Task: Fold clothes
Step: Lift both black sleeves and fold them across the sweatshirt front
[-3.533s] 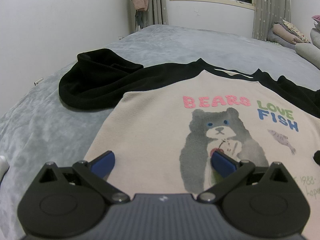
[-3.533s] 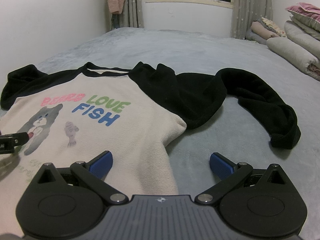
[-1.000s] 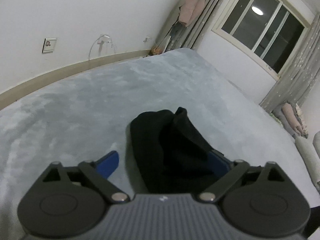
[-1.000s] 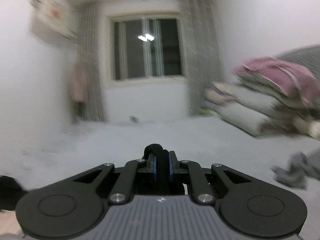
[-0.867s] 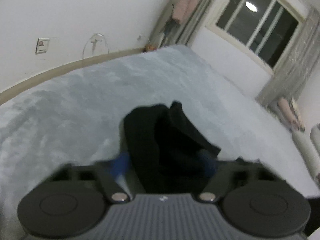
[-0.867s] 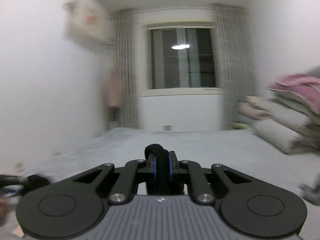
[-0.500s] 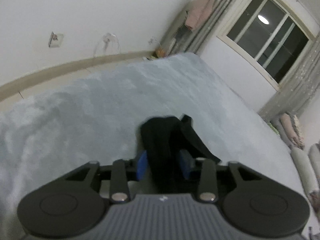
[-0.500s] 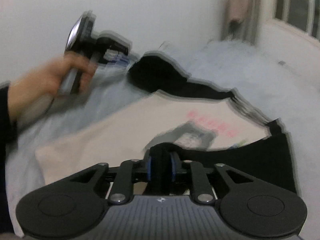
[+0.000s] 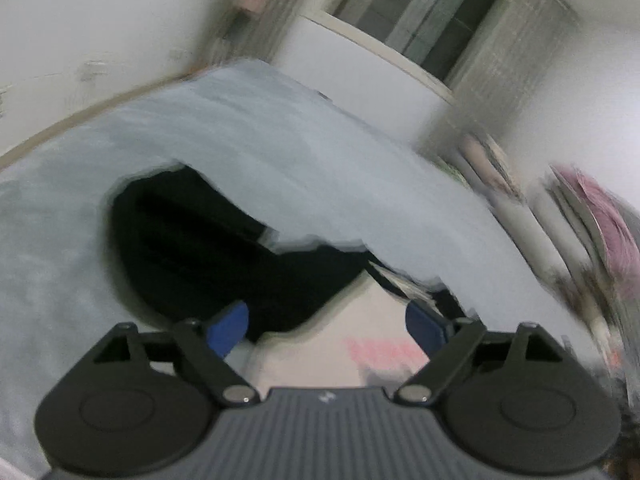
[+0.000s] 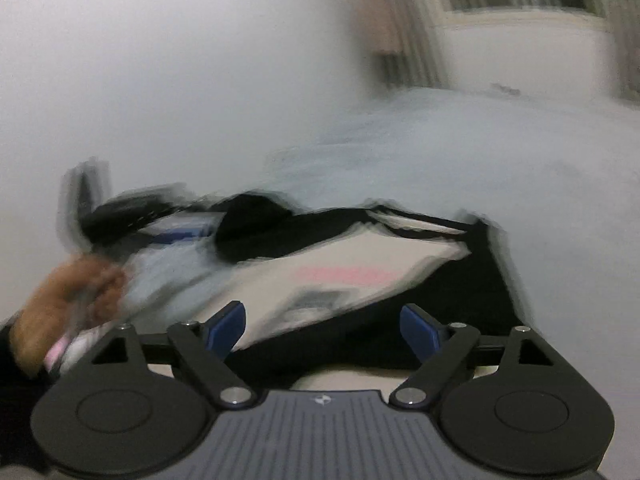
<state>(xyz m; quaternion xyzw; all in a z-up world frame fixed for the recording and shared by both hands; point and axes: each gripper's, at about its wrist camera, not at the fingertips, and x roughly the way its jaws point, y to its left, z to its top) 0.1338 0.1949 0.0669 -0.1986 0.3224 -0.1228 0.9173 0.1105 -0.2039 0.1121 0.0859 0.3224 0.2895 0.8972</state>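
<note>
A cream sweatshirt (image 10: 352, 268) with black sleeves and a pink print lies on the grey bed. Both views are blurred by motion. In the left wrist view my left gripper (image 9: 326, 326) is open and empty above the shirt's cream front (image 9: 360, 320), with the black left sleeve (image 9: 192, 248) bunched ahead of it. In the right wrist view my right gripper (image 10: 322, 328) is open and empty over the black right sleeve (image 10: 460, 308), which lies folded across the shirt. The left gripper (image 10: 132, 216) and the hand holding it show at the left there.
The grey bedspread (image 9: 320, 160) stretches to a wall with a window (image 9: 400, 28) and curtains. Stacked pink and grey bedding (image 9: 600, 232) sits at the far right. A white wall (image 10: 160, 80) runs along the bed's left side.
Both grippers were shut on black sleeves half a second ago and are now open. The right sleeve now lies across the shirt. Both cameras are swinging.
</note>
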